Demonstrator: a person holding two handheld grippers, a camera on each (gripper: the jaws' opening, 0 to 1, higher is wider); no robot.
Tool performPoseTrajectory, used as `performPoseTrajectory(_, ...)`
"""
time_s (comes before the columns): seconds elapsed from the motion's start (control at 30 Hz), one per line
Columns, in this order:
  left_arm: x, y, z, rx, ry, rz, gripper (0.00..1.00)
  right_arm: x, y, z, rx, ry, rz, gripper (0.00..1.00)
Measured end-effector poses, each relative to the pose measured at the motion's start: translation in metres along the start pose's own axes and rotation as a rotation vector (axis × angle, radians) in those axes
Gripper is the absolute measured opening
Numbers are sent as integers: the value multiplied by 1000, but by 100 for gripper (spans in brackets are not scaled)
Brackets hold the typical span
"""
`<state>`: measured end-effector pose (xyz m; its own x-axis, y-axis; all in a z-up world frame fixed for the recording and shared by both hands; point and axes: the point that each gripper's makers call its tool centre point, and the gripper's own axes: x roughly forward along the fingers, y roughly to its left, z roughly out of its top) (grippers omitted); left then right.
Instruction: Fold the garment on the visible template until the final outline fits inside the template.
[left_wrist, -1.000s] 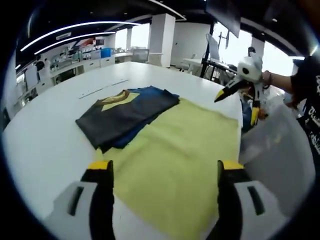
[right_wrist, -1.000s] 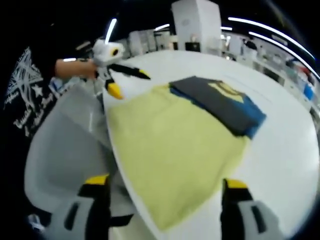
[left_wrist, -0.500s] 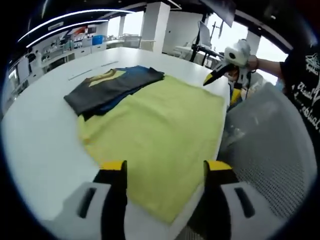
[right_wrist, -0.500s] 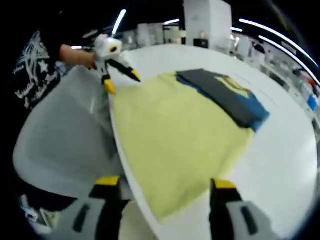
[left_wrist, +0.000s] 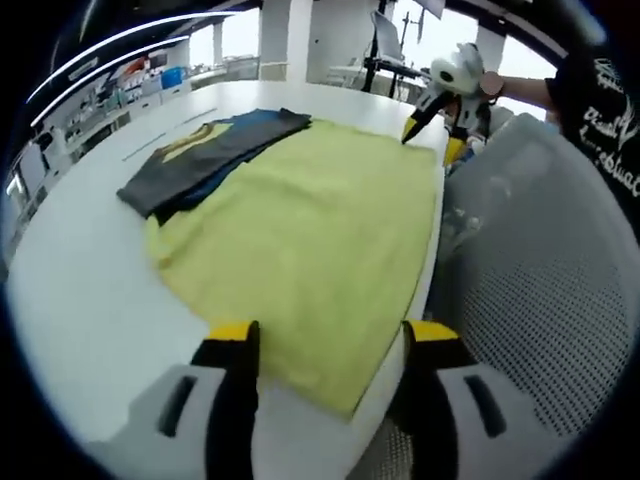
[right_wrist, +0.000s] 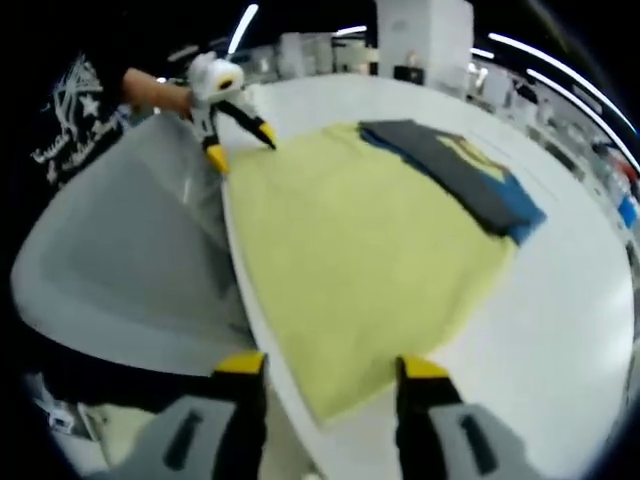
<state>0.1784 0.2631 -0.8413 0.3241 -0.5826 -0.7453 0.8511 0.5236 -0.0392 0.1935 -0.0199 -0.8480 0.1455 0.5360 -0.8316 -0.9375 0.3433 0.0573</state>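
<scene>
— Where to look for the yellow cloth (left_wrist: 300, 220)?

— Lies spread flat on the white table (left_wrist: 80, 290), one long side running along the edge next to the grey mesh chair (left_wrist: 540, 260). Meets a dark folded garment (left_wrist: 200, 155) at its far side; seems to be overlapped by it there, with the rest of that bundle on bare table.

— Garment or template, that yellow sheet?

— Hard to say from here. Looks like the piece about to be worked, judging by where both tools sit.

— And where is that?

— Left gripper (left_wrist: 330, 340): at the near corner by the table edge, fingers parted, clasping nothing, the corner lying between and just ahead of them. Right gripper (left_wrist: 430, 142): at the opposite corner of the same long side, fingers likewise spread and empty, tips angled down toward the cloth.

— Why one at each end?

— Probably to pinch both corners of that side together and carry the edge over evenly, so the fold line stays straight.

— Why come in from the table edge?

— Gives the lower fingers room to slip beneath the fabric where the table ends.

— Anything to watch?

— Keep the dark bundle undisturbed and everything on the table in sight.
</scene>
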Motion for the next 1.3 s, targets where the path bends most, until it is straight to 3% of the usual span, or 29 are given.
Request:
performPoseTrajectory(0.17, -1, -3, -6, 91, 43, 6, 54, 1, -1, -3, -58, 27, -16, 45)
performPoseTrajectory(0.63, -3, 4, -4, 74, 24, 5, 44, 0, -3, -4, -118, 63, -15, 40)
performPoseTrajectory(0.73, -3, 4, -4, 79, 31, 2, 42, 0, -5, -3, -113, 60, -15, 32)
performPoseTrajectory(1.0, -1, -2, -2, 126, 57, -26, 24, 1, -13, -1, -79, 46, -41, 15)
performPoseTrajectory(1.3, -3, 10, -4, 128, 82, 13, 2, 1, -23, -1, -34, 22, -78, 1)
